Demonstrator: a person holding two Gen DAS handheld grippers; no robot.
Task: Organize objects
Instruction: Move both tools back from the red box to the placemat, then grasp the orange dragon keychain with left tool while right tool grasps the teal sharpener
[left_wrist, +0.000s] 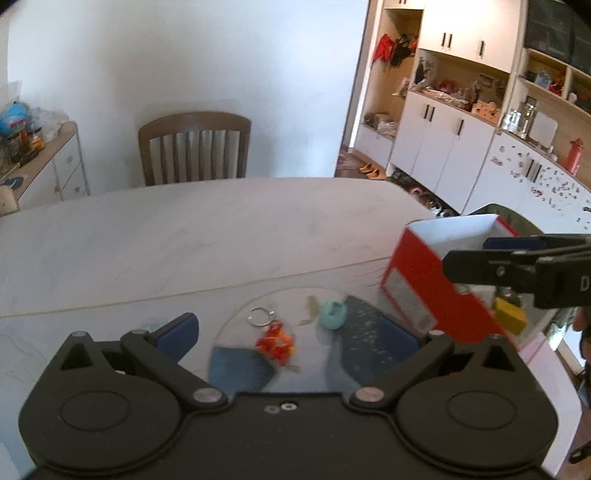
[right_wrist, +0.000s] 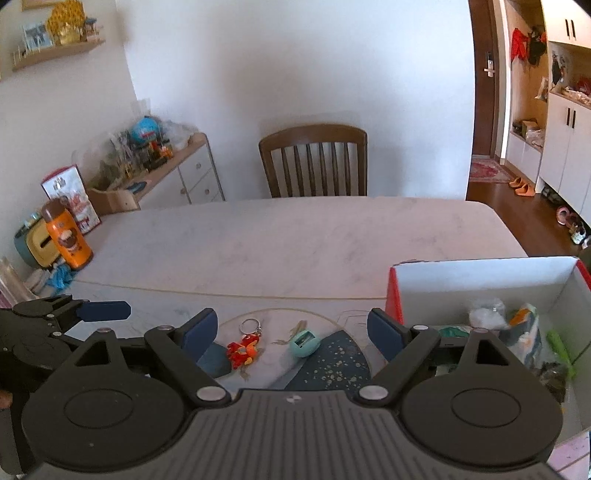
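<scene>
A red-orange keychain toy (left_wrist: 276, 342) (right_wrist: 243, 349) with a metal ring lies on a round glass plate (left_wrist: 351, 325) (right_wrist: 332, 363) on the marble table. Beside it to the right rests a teal egg-shaped sharpener (left_wrist: 332, 314) (right_wrist: 304, 343). My left gripper (left_wrist: 288, 334) hovers open over both. My right gripper (right_wrist: 291, 332) also stands open above them, holding nothing. Each gripper shows at the edge of the other's view. At the right stands a red box (left_wrist: 424, 284) (right_wrist: 491, 277) with white inside, holding several items.
An orange bottle (right_wrist: 66, 240), a printed card and clutter stand at the table's left end. A wooden chair (right_wrist: 314, 162) (left_wrist: 194, 147) stands at the far side. Cabinets (left_wrist: 461, 147) and shoes on the floor lie to the right.
</scene>
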